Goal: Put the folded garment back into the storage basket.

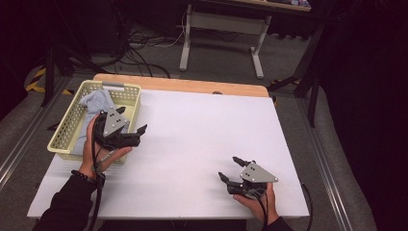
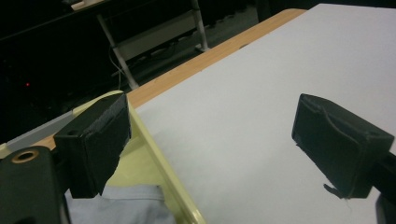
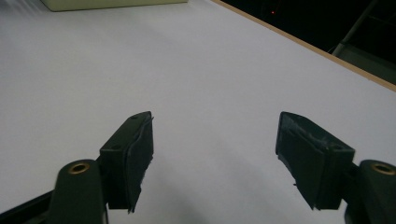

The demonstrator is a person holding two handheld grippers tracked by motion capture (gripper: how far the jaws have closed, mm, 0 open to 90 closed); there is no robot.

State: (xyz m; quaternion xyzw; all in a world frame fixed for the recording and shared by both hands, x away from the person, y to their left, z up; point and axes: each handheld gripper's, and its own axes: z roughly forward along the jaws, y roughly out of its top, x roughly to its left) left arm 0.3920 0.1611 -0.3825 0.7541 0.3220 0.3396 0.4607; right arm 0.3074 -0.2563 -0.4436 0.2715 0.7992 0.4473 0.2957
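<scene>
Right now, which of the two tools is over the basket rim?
The left tool, above the yellow basket holding the blue cloth. The right tool sits over bare white table.

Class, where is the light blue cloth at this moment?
In the high view, the light blue cloth lies inside the yellow-green basket at the table's far left, just beyond the open left claw.

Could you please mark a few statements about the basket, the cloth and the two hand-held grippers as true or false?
1. The light blue cloth lies inside the yellow-green basket. True.
2. The left hand-held gripper is clamped on the cloth. False: its jaws stand open with nothing between them.
3. The basket sits at the table's right edge. False: it sits at the far left corner.
4. The right hand-held gripper is open above the bare white tabletop. True.
</scene>
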